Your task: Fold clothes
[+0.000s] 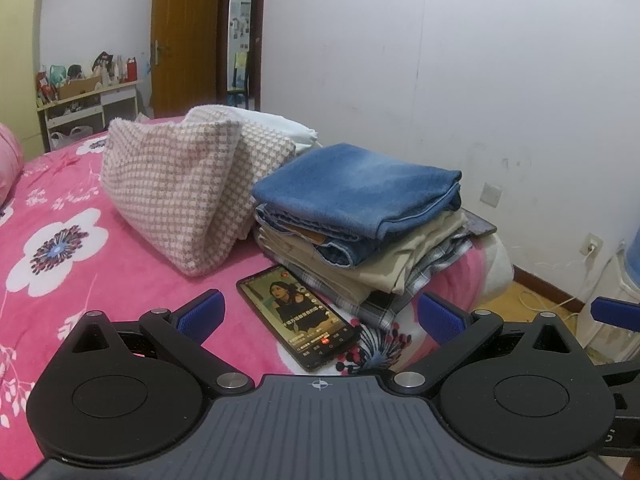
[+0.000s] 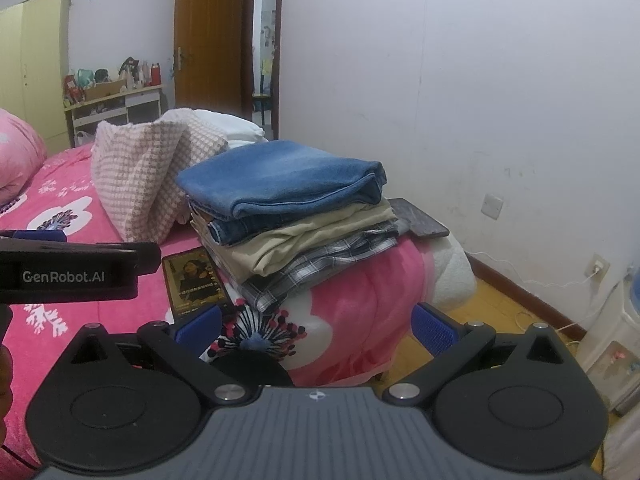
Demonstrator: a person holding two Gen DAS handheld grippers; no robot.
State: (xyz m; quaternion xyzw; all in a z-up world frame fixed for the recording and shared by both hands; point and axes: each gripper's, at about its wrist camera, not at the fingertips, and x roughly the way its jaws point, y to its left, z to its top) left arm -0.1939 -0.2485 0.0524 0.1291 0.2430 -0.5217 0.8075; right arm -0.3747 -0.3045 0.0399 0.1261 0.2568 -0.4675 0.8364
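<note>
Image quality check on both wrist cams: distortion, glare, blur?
Left wrist: strong fisheye bowing, dark corner vignette; flat indoor light, soft shadows; lit phone screen readable, no glare; folded stack sharp. Right wrist: same bowing, door frame curved; bright doorway slightly washed out; stack in focus; no motion blur.

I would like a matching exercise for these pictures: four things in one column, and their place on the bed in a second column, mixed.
Things
1. folded blue jeans
2. plaid shirt
3. phone with lit screen
4. checkered blanket

Places
A. bottom of the folded stack
B. flat on the pink bedspread, in front of the stack
C. top of the folded stack
D. heaped to the left of the stack

Pairs: 1-C, 2-A, 3-B, 4-D
</note>
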